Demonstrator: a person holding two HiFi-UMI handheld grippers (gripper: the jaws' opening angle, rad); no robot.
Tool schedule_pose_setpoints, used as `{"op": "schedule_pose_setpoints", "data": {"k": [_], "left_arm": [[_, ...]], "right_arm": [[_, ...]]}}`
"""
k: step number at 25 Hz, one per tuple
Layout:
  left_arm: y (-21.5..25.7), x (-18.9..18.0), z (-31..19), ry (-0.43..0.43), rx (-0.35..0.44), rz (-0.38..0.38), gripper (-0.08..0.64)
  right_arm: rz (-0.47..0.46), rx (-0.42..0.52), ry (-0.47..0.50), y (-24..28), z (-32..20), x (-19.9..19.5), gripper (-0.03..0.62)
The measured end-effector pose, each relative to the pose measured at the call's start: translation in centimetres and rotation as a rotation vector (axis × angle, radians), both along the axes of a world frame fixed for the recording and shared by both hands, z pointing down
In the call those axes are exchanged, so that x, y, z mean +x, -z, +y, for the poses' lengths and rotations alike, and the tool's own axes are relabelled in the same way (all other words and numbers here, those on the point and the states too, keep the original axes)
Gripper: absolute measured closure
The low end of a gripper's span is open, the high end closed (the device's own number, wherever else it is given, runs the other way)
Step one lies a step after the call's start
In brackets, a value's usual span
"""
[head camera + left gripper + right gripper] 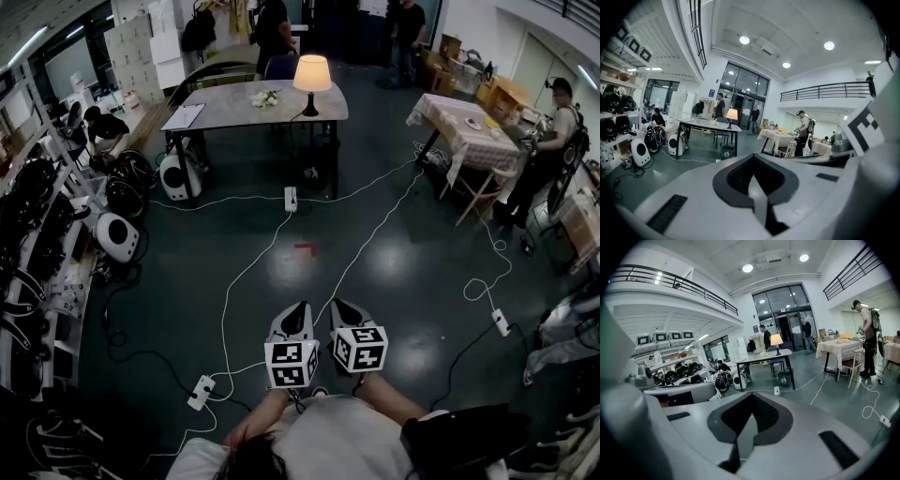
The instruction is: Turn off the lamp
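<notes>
Holds the left hand-held gripper point(298, 311) and the right hand-held gripper point(341, 309) side by side, low and close to the body, over a dark floor point(403, 234). Shows each one's jaws pressed together, with nothing between them. Aims both across the floor toward a grey table point(234, 111), well apart from them. Finds the lamp point(311, 80) upright near that table's right end, black base on the top, shade glowing: lit. Finds a sheet point(184, 116) at the table's left end and white flowers point(265, 97) near the middle, apart from the lamp. Notes white cables point(375, 225) snaking over the floor between hand-held grippers and table, a power strip point(291, 198) just before the table, a red mark point(305, 247) nearer. Places a cloth-covered table point(464, 127) at right with a person point(553, 141) beside it, and shelves point(28, 272) of helmets point(37, 178) at left.
</notes>
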State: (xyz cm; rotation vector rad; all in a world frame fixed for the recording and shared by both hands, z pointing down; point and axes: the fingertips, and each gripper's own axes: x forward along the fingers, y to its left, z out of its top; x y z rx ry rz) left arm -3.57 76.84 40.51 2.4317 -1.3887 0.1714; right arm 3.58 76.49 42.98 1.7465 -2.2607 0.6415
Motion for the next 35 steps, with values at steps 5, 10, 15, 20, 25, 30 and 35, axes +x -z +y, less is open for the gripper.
{"op": "schedule_pose_setpoints", "data": {"k": [5, 10, 15, 20, 25, 30, 35], "left_arm": [[-0.1, -0.8, -0.4, 0.006, -0.003, 0.002, 0.554], [-0.2, -2.0, -0.6, 0.009, -0.001, 0.01, 0.554], [-0.4, -3.9, -1.4, 0.01, -0.005, 0.01, 0.554], [-0.6, -5.7, -2.3, -0.005, 0.001, -0.002, 0.554], [-1.5, -6.8, -3.2, -0.021, -0.019, -0.01, 0.554], [-2.1, -6.5, -3.9, -0.043, -0.025, -0.022, 0.554], [-2.5, -5.6, -6.1, -0.04, -0.035, -0.015, 0.554]], "right_arm": [[0.003, -0.006, -0.003, -0.1, -0.2, -0.5, 0.594], [0.003, -0.005, -0.01, -0.2, -0.5, -1.5, 0.594], [-0.016, -0.011, -0.037, -0.3, -1.2, -2.6, 0.592], [-0.008, -0.012, -0.067, -0.4, -2.0, -3.3, 0.593], [0.002, -0.024, -0.091, -0.8, -2.1, -3.4, 0.592], [0.007, -0.045, -0.129, -1.8, -2.5, -2.4, 0.592], [-0.006, -0.059, -0.143, -2.4, -4.6, -1.3, 0.592]]}}
